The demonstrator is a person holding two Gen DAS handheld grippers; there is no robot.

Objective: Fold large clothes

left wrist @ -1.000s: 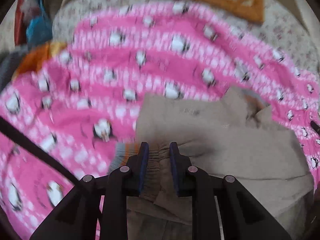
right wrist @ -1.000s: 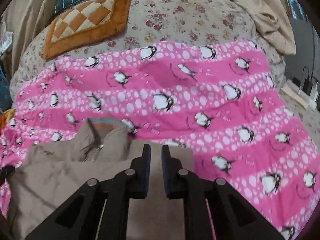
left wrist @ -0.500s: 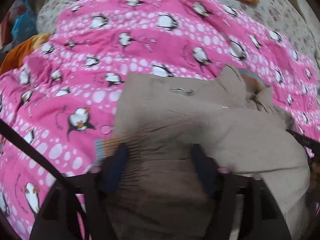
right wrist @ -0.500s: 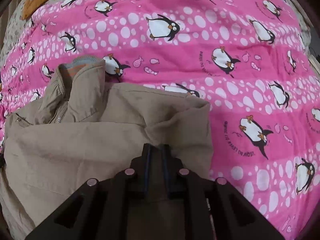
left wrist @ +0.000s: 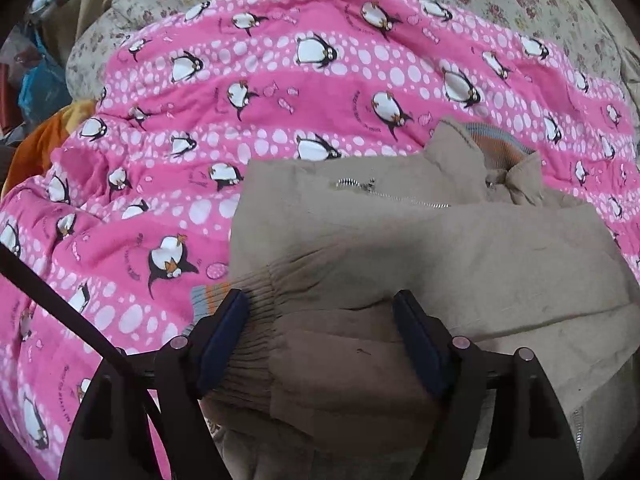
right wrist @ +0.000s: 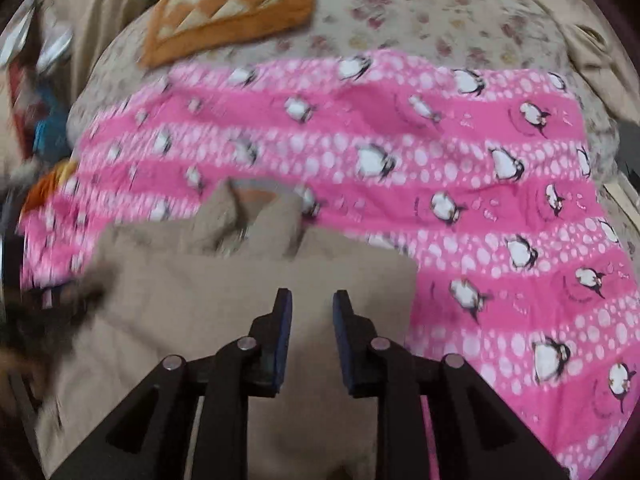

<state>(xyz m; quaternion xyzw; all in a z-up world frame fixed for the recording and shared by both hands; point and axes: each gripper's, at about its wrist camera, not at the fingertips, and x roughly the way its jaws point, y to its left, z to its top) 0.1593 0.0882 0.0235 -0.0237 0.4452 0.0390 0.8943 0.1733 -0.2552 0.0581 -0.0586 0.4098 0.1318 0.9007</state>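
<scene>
A beige zip jacket (left wrist: 400, 240) lies on a pink penguin blanket (left wrist: 280, 80), its collar (left wrist: 492, 148) pointing away. A sleeve with a ribbed cuff (left wrist: 256, 300) lies folded across the body. My left gripper (left wrist: 322, 300) is open, its jaws wide apart on either side of the cuff, gripping nothing. In the right wrist view the jacket (right wrist: 240, 292) fills the lower left on the blanket (right wrist: 480, 200). My right gripper (right wrist: 310, 300) is open with a narrow gap, just above the jacket's right part and empty.
The blanket covers a floral bedspread (right wrist: 400, 12). An orange checked cushion (right wrist: 232, 8) lies at the far side. Orange cloth (left wrist: 36, 148) and blue clutter (left wrist: 40, 88) sit at the left bed edge. A black cable (left wrist: 60, 300) crosses the lower left.
Both grippers let go of the jacket: the left opened wide and dropped the cuff, the right opened a little and pulled back. The sleeve now lies across the jacket body.
</scene>
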